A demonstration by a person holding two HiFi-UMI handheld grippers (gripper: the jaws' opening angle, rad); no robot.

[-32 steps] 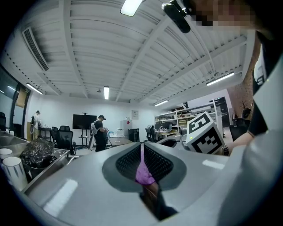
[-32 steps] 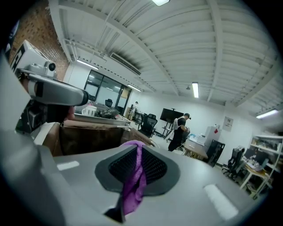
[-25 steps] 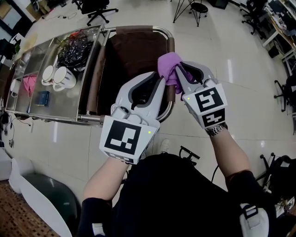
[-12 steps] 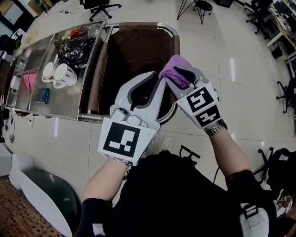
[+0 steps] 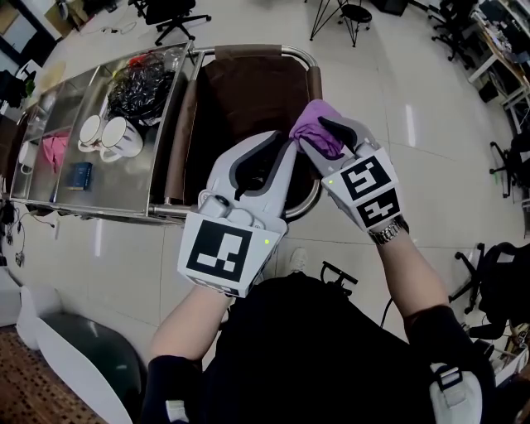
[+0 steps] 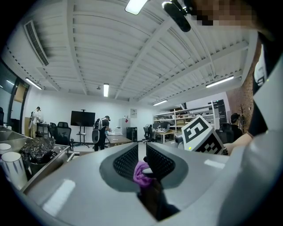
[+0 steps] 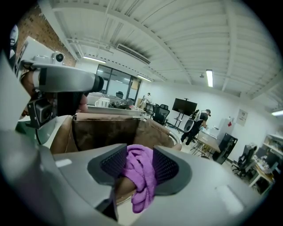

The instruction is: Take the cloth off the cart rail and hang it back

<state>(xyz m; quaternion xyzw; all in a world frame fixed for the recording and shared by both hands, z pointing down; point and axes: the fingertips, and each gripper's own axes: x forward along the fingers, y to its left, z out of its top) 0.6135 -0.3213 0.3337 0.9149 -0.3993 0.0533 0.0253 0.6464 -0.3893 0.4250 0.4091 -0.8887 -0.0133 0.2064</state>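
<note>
Right gripper (image 7: 140,160) jaws just opening; purple cloth (image 7: 143,178) bunched loosely between them.

Ahead on my left: two white mugs (image 5: 122,138) side by side, a crumpled black bag (image 5: 137,87) just beyond them, a blue box (image 5: 79,175) nearer me, something pink (image 5: 54,151) left of it. Office chair (image 5: 170,12) and stool (image 5: 356,14) stand on the floor (image 5: 431,91) beyond.

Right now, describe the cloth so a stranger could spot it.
Find the steel cart, then the brown bag at its end. At the bag's right rail is the cloth, a bunched wad, the only purple thing there.
</note>
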